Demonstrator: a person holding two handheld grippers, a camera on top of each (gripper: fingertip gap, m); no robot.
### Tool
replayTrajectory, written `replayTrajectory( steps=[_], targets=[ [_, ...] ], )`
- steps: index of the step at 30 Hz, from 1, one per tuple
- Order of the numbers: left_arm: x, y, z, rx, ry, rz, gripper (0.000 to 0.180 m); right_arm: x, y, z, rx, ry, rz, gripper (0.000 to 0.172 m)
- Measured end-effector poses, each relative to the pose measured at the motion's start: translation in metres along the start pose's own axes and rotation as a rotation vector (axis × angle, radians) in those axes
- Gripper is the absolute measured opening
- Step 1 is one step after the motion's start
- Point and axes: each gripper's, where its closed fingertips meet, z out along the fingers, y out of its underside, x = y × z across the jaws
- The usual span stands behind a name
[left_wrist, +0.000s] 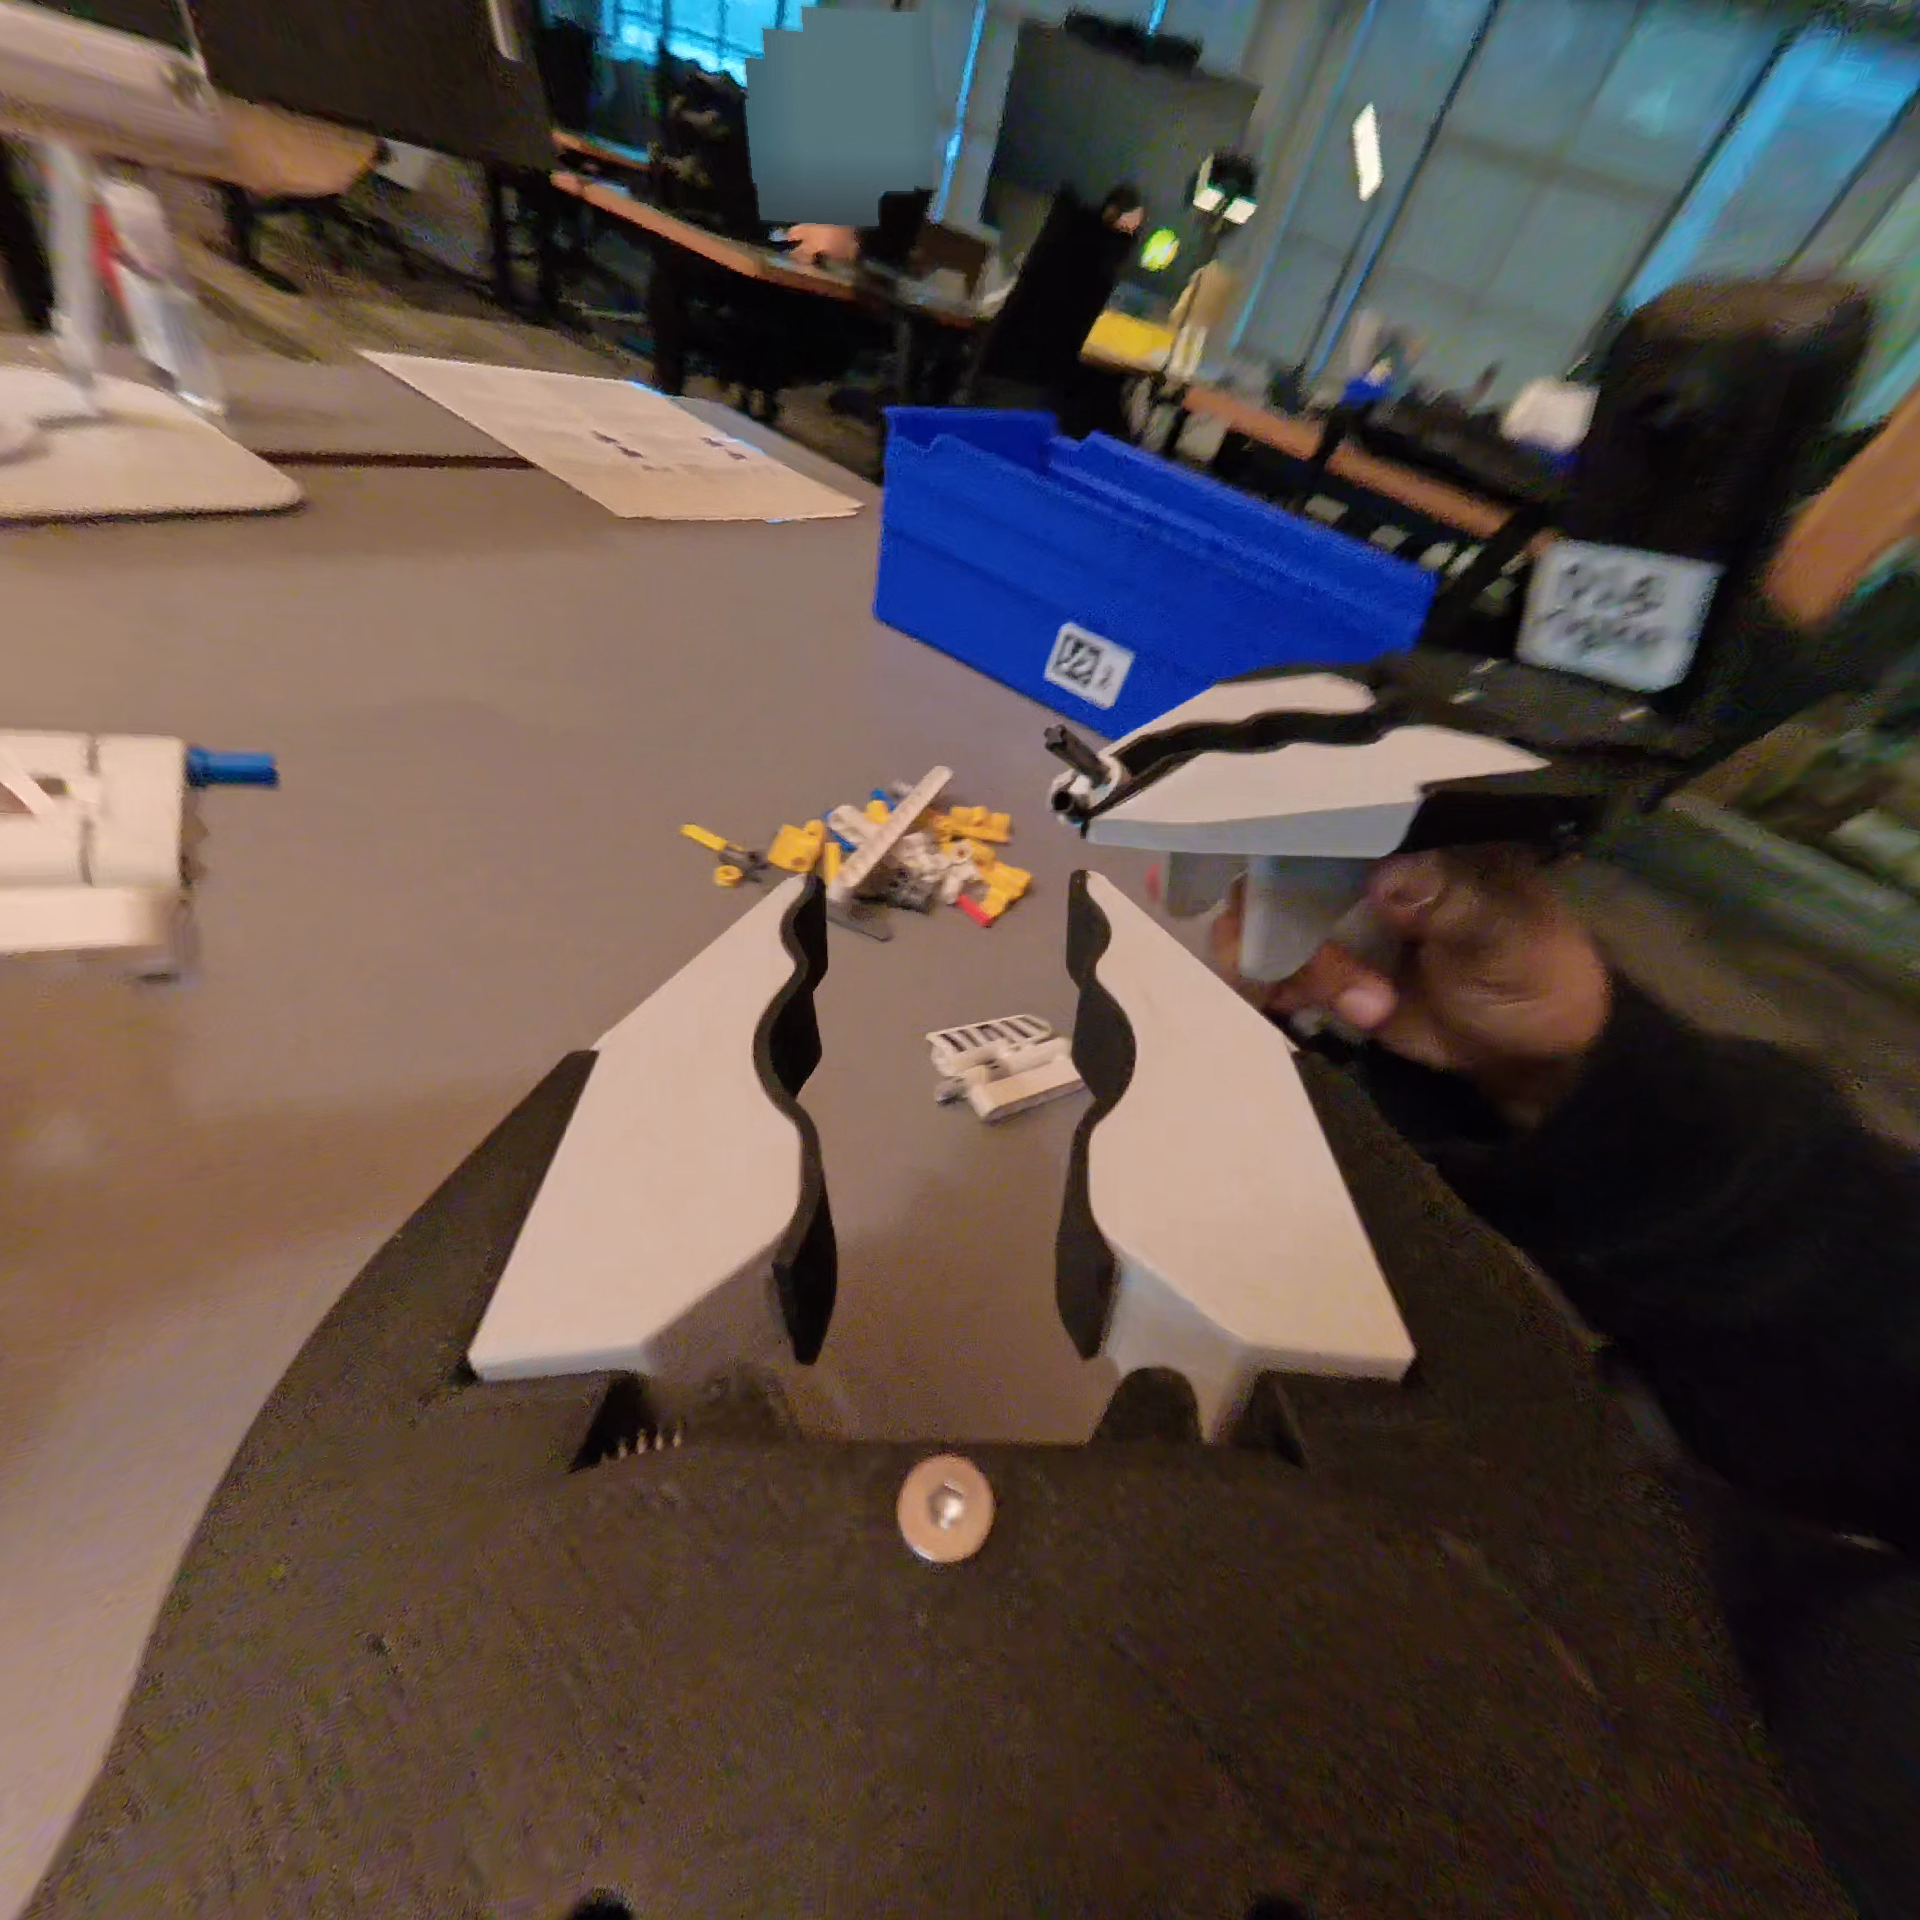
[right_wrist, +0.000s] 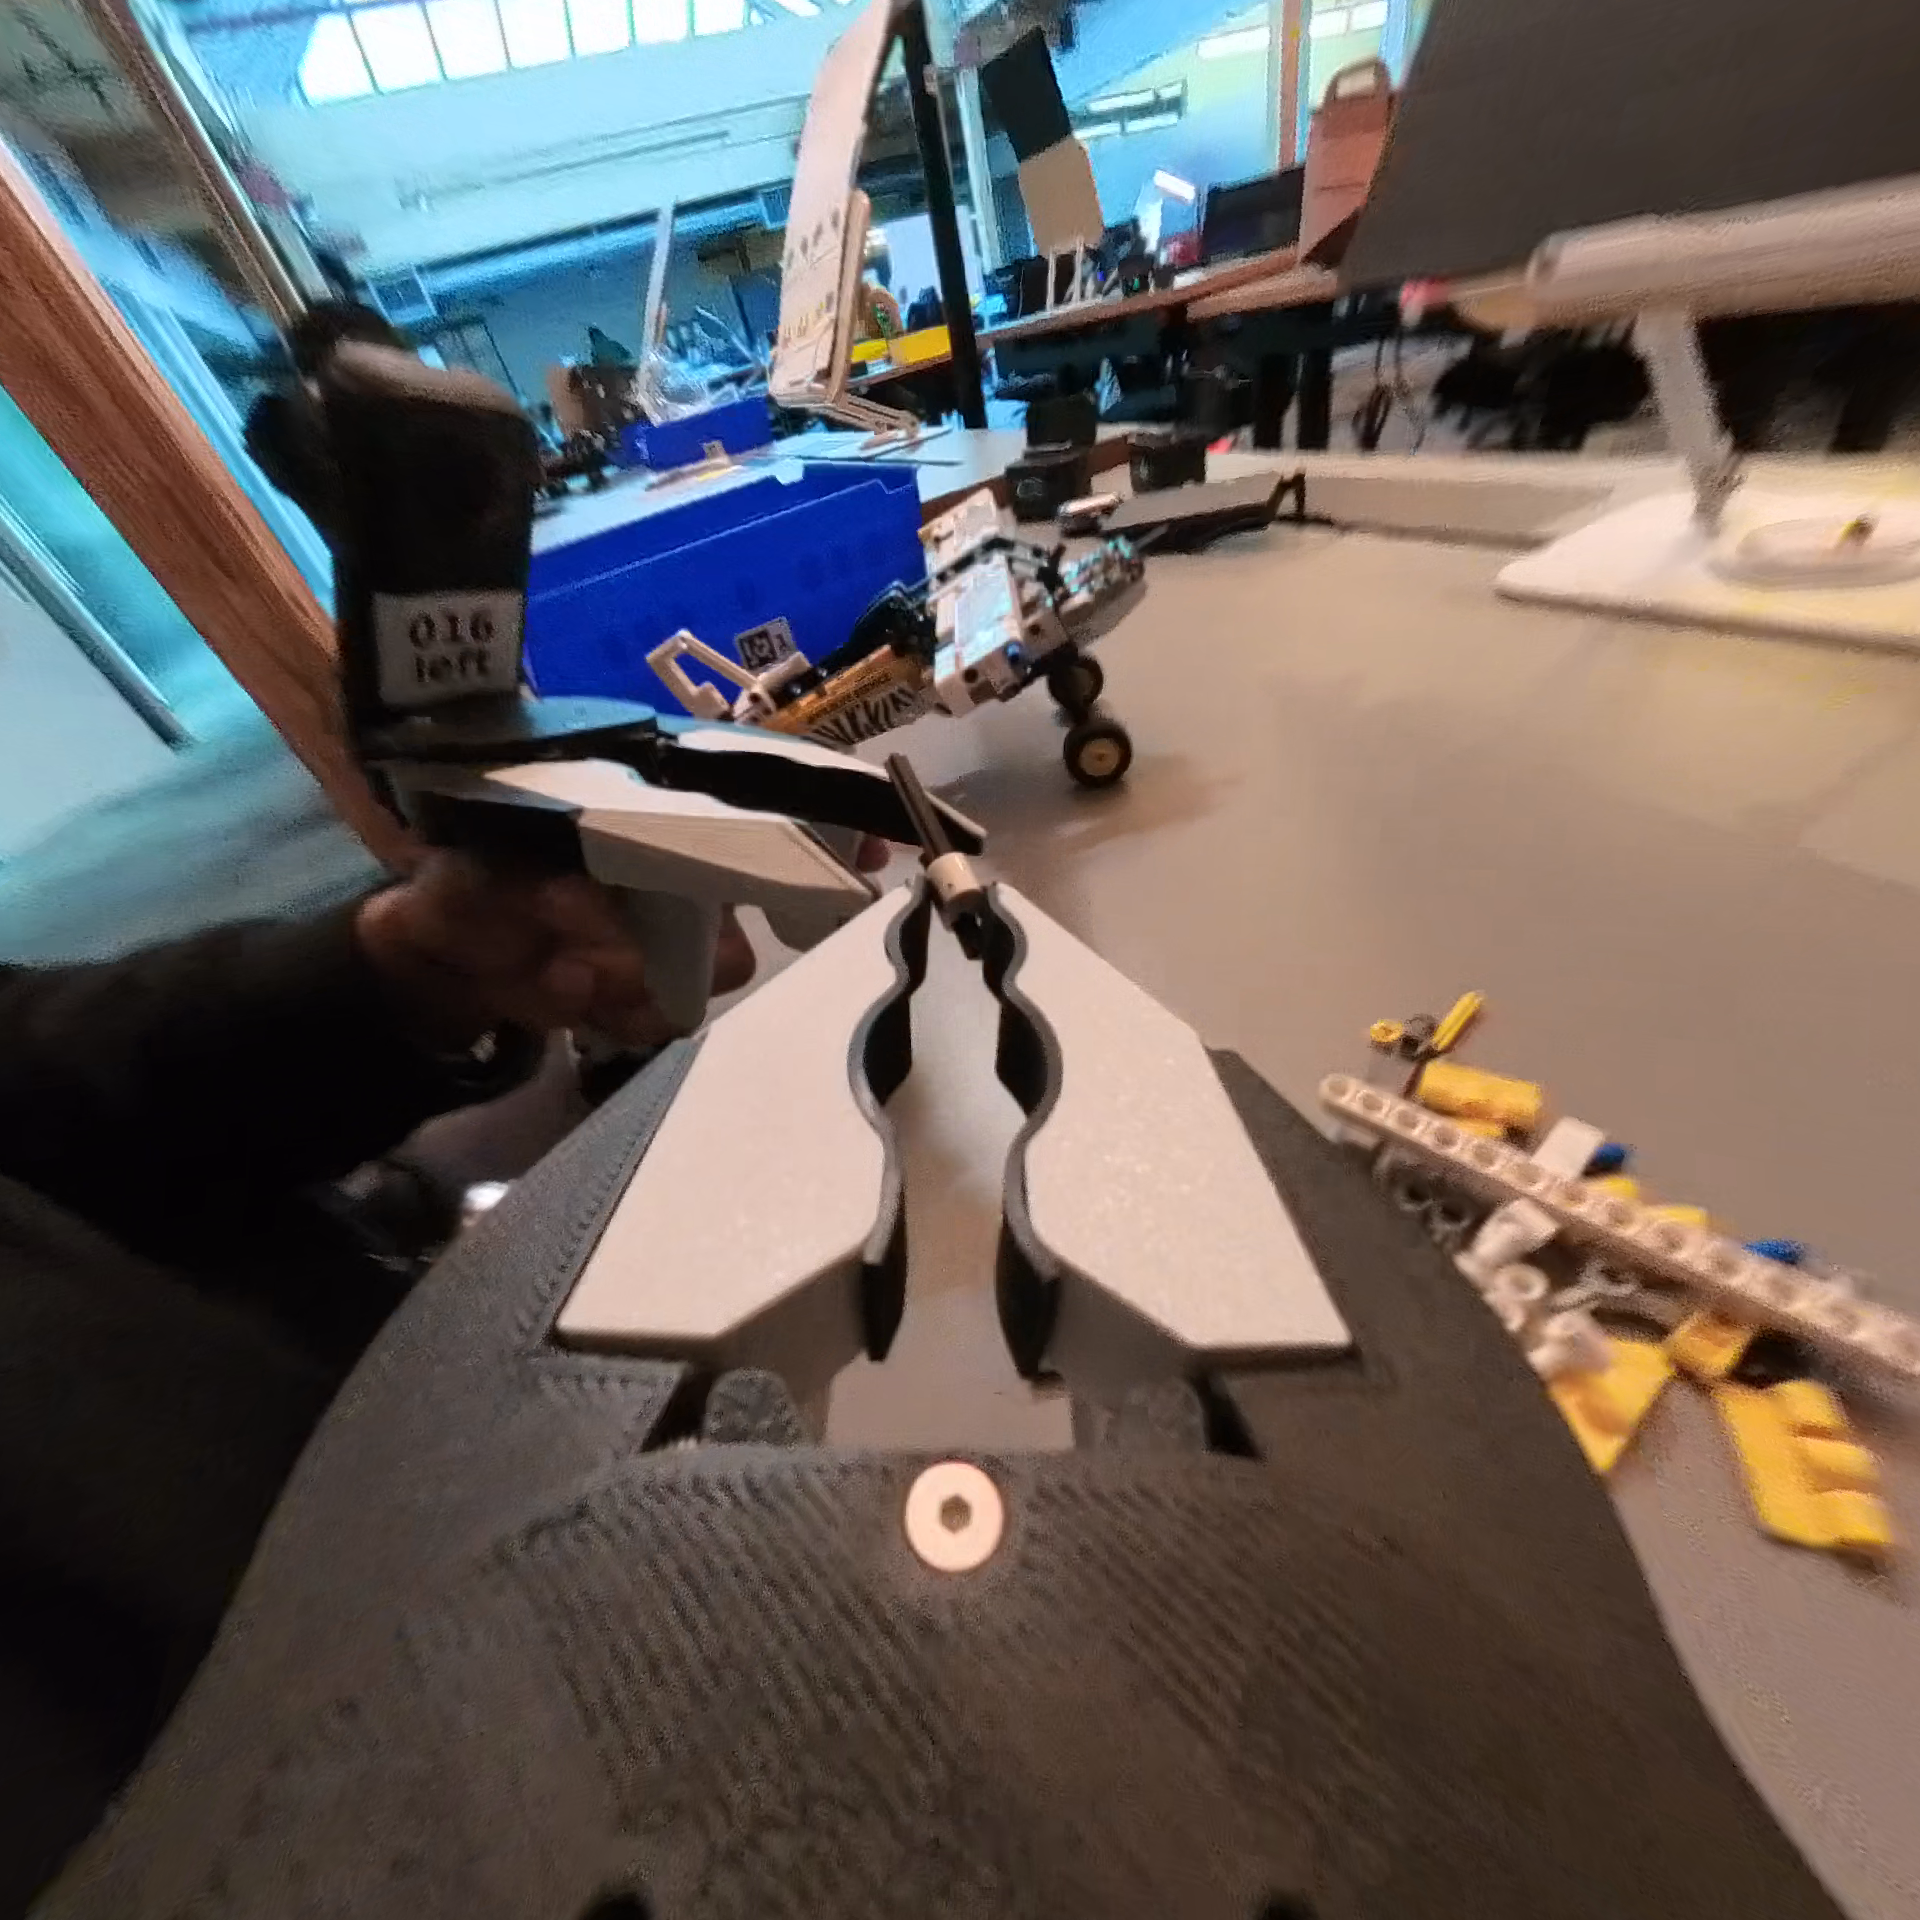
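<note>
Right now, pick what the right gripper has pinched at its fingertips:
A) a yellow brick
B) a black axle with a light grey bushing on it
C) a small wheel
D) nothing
B: in the right wrist view the right gripper is closed on a thin black axle with a light grey bushing, and the left wrist view shows the same rod sticking out of those tips, while the yellow pieces lie loose on the table.

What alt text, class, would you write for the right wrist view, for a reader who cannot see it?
The right claw pinches a black axle with a white bush above a grey table. The left claw hovers alongside; loose yellow and grey bricks lie right, a wheeled model behind.
</note>
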Motion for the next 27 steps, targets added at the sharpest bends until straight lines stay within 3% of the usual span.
replayTrajectory(
  steps=[4, 8, 11, 15, 27],
  targets=[
    [0.011, -0.008, 0.0, 0.092, 0.159, -0.213, 0.035, -0.003, 0.013, 0.005, -0.05, -0.112, 0.194, 0.007],
    [0.015, 0.001, 0.006, 0.034, 0.226, -0.294, 0.035, -0.019, 0.025, 0.001, -0.13, -0.18, 0.187, 0.007],
    [0.02, 0.005, 0.007, 0.005, 0.283, -0.33, 0.0, -0.016, 0.034, 0.002, -0.182, -0.107, 0.141, 0.008],
    [0.009, 0.007, 0.003, 0.007, 0.321, -0.494, 0.0, -0.012, 0.035, 0.004, -0.19, -0.095, 0.157, 0.007],
    [0.013, 0.007, -0.01, 0.03, 0.334, -0.493, 0.0, -0.008, 0.011, -0.001, -0.023, -0.313, 0.45, 0.006]
  ],
)
